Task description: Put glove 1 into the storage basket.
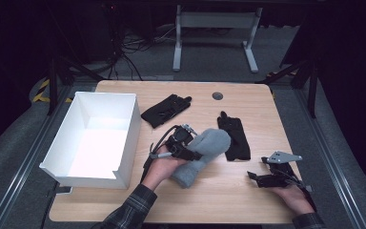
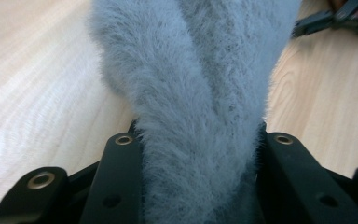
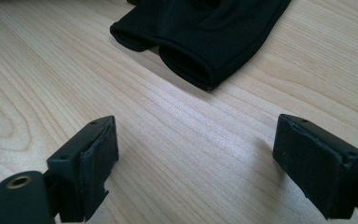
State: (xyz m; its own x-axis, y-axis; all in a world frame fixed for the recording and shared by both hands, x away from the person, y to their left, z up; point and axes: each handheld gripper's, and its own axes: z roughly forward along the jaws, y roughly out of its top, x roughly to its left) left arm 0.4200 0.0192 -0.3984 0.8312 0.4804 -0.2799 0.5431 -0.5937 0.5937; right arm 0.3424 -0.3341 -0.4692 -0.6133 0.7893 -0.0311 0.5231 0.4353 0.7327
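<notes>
Right gripper [image 1: 255, 177] near the front right corner of the surface [image 1: 228, 200], resting low, jaws spread wide with nothing but bare wood grain between the pads [image 3: 98, 163]. Parked clear of the work, pointed toward the open cuffs of the black glove pair [image 3: 200, 32] lying flat just beyond; judged on standby for the next pick.

Left gripper [image 1: 183, 143] at the middle of the surface, slightly toward the front edge, jaws pinching the grey fuzzy mitten [image 1: 202, 155]. In the left gripper view, fleece [image 2: 196, 116] bulging between both jaws, squeezed narrow at the pads: a firm grip on soft, compressible fabric. Grip taken across the body of the mitten, so the cuff end droops toward the front edge while the rounded end points toward the right edge. Whether the lower end touches the surface: cannot tell. Judged a lift in hand, destination probably the white box.

White box [image 1: 100, 138] along the left edge, open-topped, nothing visible inside, its wall just beside the left hand [image 1: 159, 167]; placed within short reach for dropping items in.

Further back, a second black glove [image 1: 167, 109] lying flat toward the far edge, just beyond the box's far right corner, untouched. Round grommet [image 1: 217, 96] at the far edge.
</notes>
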